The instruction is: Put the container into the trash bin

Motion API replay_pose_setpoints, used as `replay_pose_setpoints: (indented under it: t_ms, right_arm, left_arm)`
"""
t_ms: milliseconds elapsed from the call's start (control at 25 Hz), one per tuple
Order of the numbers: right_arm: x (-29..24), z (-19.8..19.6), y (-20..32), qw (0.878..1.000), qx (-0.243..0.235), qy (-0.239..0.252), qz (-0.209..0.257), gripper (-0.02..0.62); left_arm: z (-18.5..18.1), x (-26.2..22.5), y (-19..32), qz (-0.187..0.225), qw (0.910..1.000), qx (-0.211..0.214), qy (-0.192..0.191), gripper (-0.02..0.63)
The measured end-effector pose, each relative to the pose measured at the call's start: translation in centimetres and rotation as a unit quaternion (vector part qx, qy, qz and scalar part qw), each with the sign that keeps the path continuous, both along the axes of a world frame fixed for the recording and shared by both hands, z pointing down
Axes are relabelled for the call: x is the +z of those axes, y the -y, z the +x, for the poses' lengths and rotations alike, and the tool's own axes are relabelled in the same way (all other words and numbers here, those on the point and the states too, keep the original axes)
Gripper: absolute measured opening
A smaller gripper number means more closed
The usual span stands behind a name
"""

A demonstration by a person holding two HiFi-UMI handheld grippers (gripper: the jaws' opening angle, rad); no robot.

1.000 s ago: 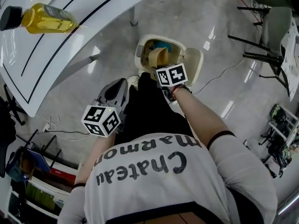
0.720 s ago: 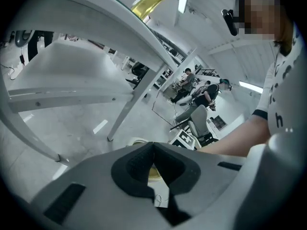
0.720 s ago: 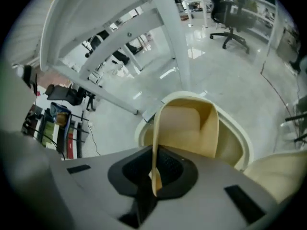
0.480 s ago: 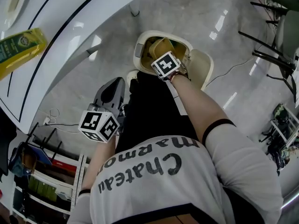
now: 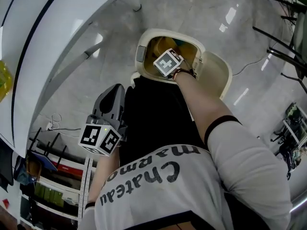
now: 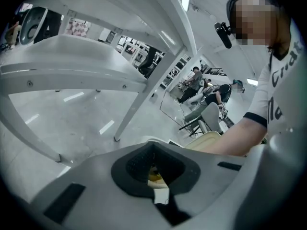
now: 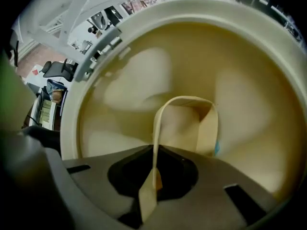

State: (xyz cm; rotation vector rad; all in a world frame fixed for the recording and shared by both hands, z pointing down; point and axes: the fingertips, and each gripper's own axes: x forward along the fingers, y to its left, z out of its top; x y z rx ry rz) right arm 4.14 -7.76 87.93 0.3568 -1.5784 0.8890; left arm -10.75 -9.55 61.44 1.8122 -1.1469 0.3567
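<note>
The cream trash bin [image 5: 144, 49] stands on the floor with its lid [image 5: 218, 75] swung open to the right. My right gripper [image 5: 169, 70] reaches down into the bin's mouth, and only its marker cube shows from above. In the right gripper view the right gripper [image 7: 153, 176] is shut on the thin rim of a tan paper container [image 7: 208, 126], which hangs inside the bin's cream walls [image 7: 268, 56]. My left gripper [image 5: 112, 92] hangs at the person's left side, short of the bin. In its own view the left gripper [image 6: 156, 176] is shut with nothing clearly held, and the lid [image 6: 206, 139] shows beyond it.
A white table [image 5: 43, 47] with slanted legs [image 6: 139, 99] stands left of the bin. A yellow bottle [image 5: 2, 78] shows at the table's left edge. Chairs [image 5: 288, 28] stand at the right, a shelf [image 5: 48, 176] at the lower left. A cable [image 5: 249, 63] lies behind the lid.
My right gripper has gone down from above the bin's rim into its mouth, taking the container with it. The left gripper has sunk a little.
</note>
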Motion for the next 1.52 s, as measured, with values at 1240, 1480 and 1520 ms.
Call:
replay_pose_setpoints:
  t_ms: [1240,1480,1520]
  right_arm:
    - [11.5,1.2,0.6,0.998,-0.030,-0.048,0.032,0.032]
    - [11.4,1.1,0.6,0.998,-0.028,-0.046,0.037,0.045]
    - [11.3,1.1,0.8,0.998,-0.027,-0.047,0.040,0.060]
  left_arm:
    - [-1.6,5.5,1.0,0.036,0.9976,0.056,0.022,0.023]
    - [-1.6,5.2,1.2,0.040,0.9976,0.053,0.019,0.023]
    - [-1.6,5.1,1.1,0.040,0.9977,0.051,0.019,0.023]
